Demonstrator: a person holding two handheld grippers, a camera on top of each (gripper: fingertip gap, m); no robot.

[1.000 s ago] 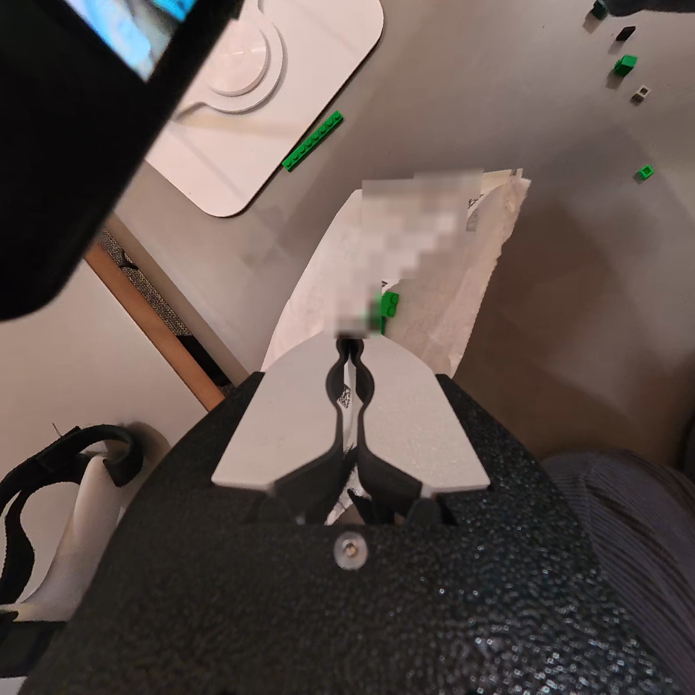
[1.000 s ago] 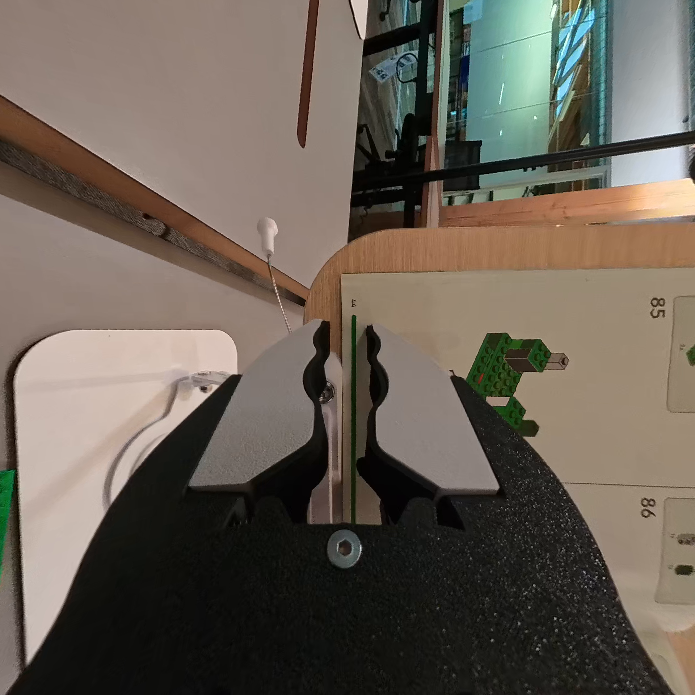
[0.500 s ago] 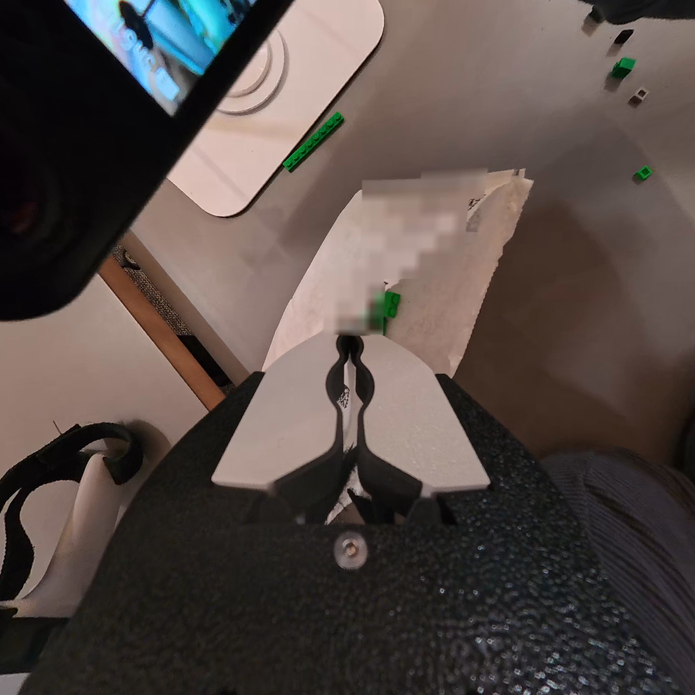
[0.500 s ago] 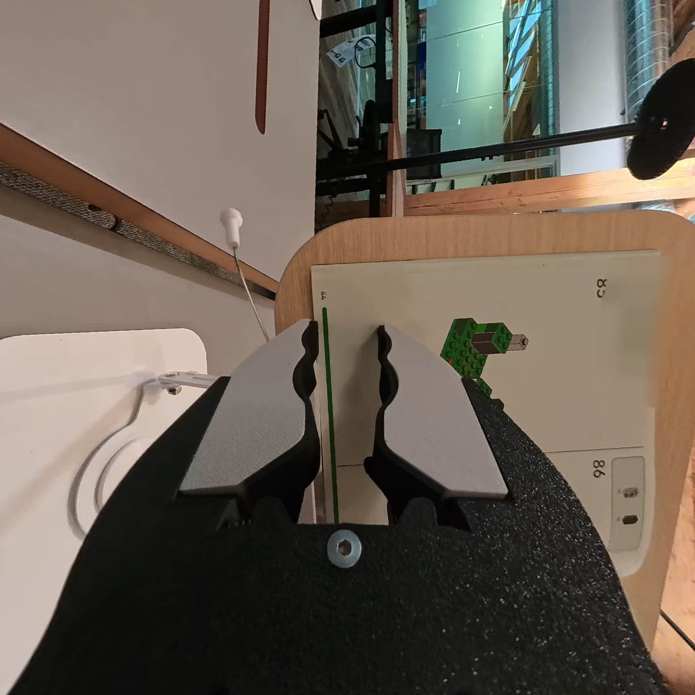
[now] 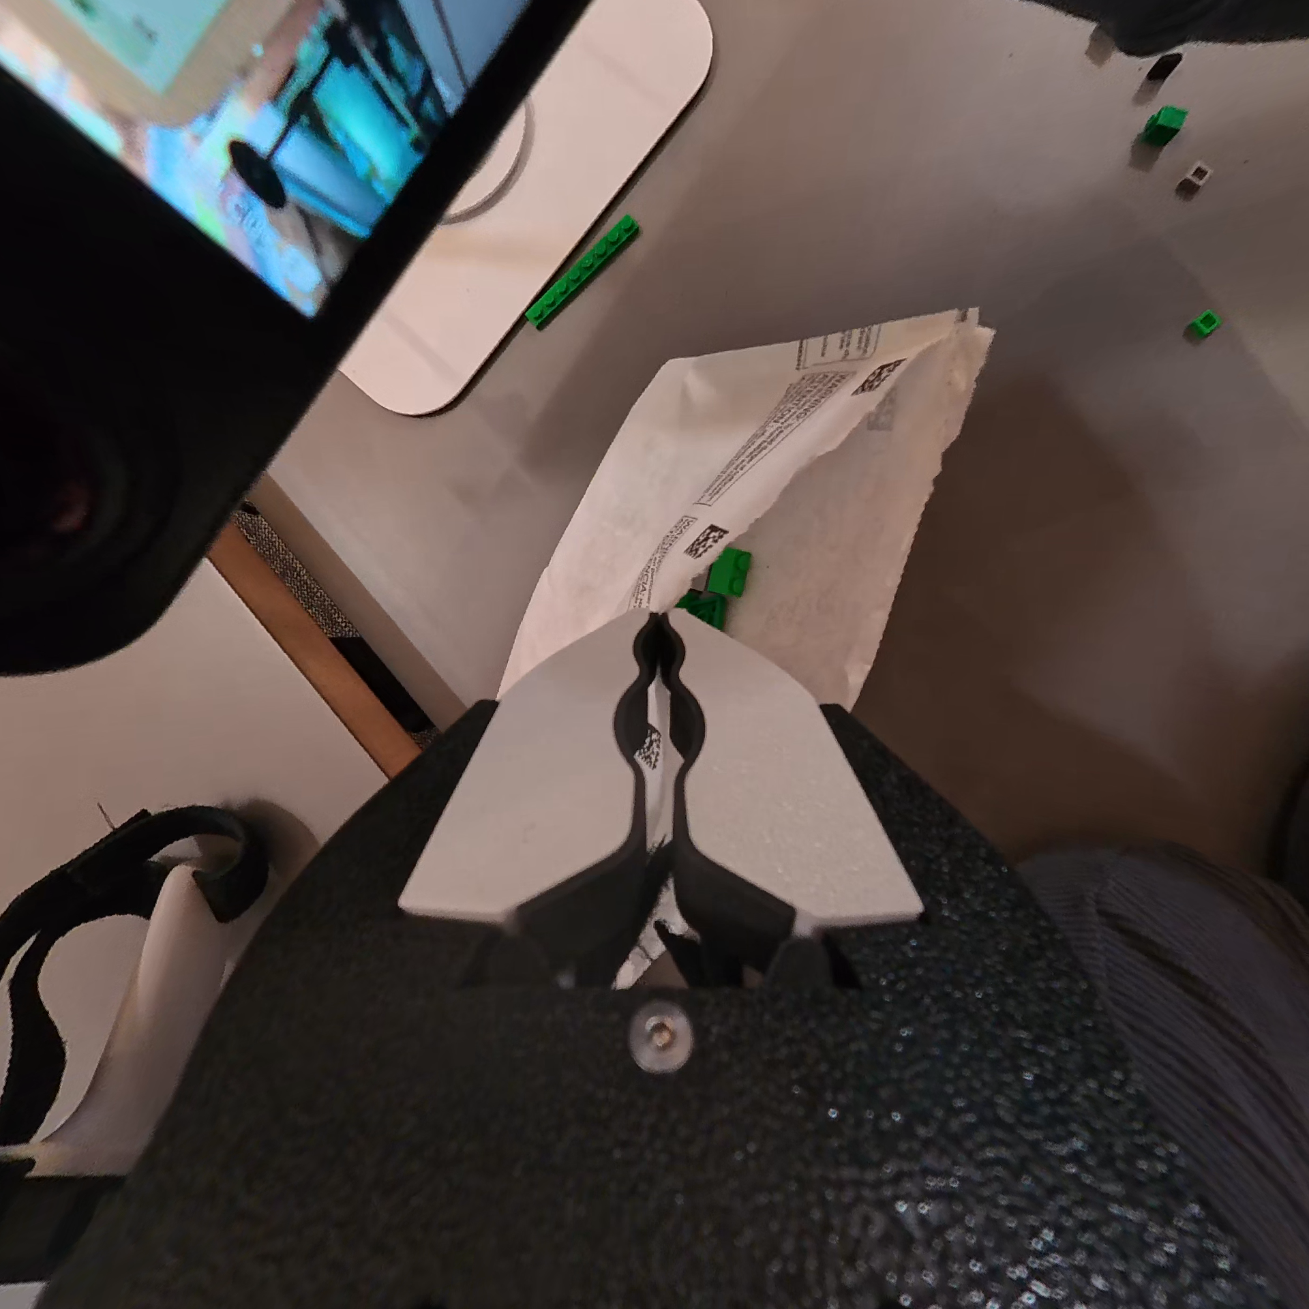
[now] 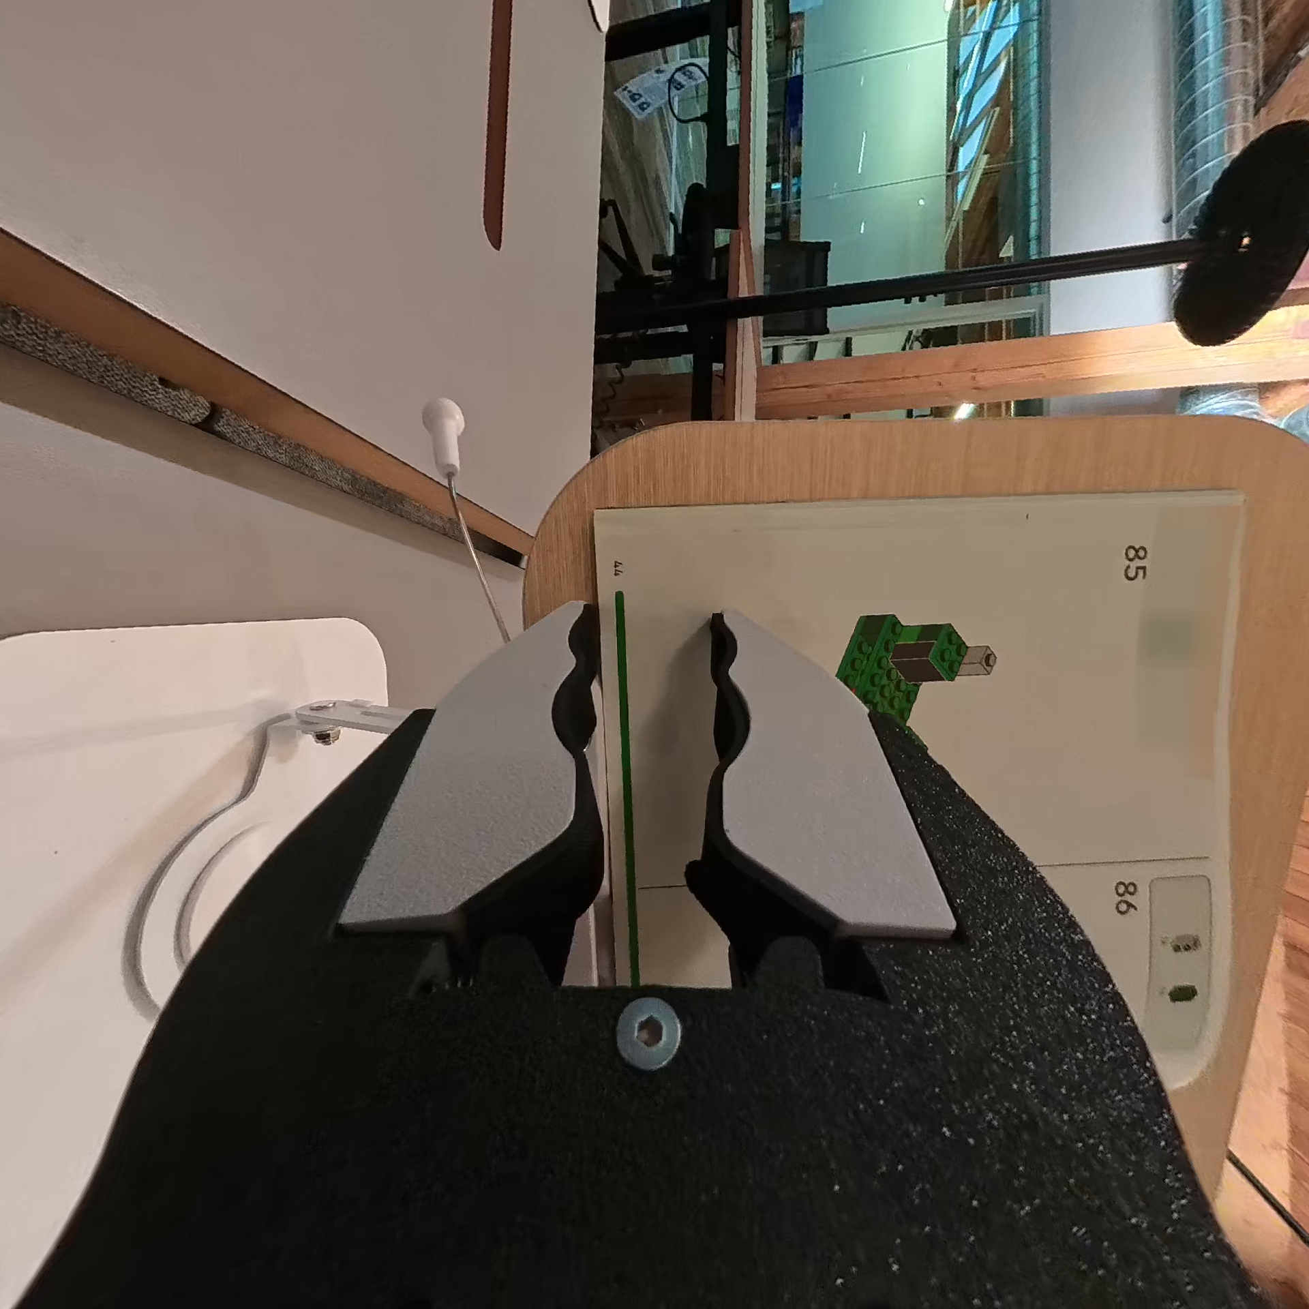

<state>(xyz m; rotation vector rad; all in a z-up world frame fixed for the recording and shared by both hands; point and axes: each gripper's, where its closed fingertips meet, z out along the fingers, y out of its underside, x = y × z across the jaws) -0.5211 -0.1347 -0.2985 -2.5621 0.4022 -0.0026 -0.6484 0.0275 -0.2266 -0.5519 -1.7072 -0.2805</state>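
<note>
Left jaws closed, right jaws apart

Left claw (image 5: pixel 657 623) pinches a torn white paper bag (image 5: pixel 814 496).

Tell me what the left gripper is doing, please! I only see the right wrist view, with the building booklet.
Observer: The left gripper has its jaws shut on the torn edge of a white paper bag.
Operator: Is anything inside the bag?
Observer: Yes, a couple of green bricks show in the torn opening.
Operator: Are there more bricks around?
Observer: A long green plate lies beyond the bag, at the edge of a white board.
</note>
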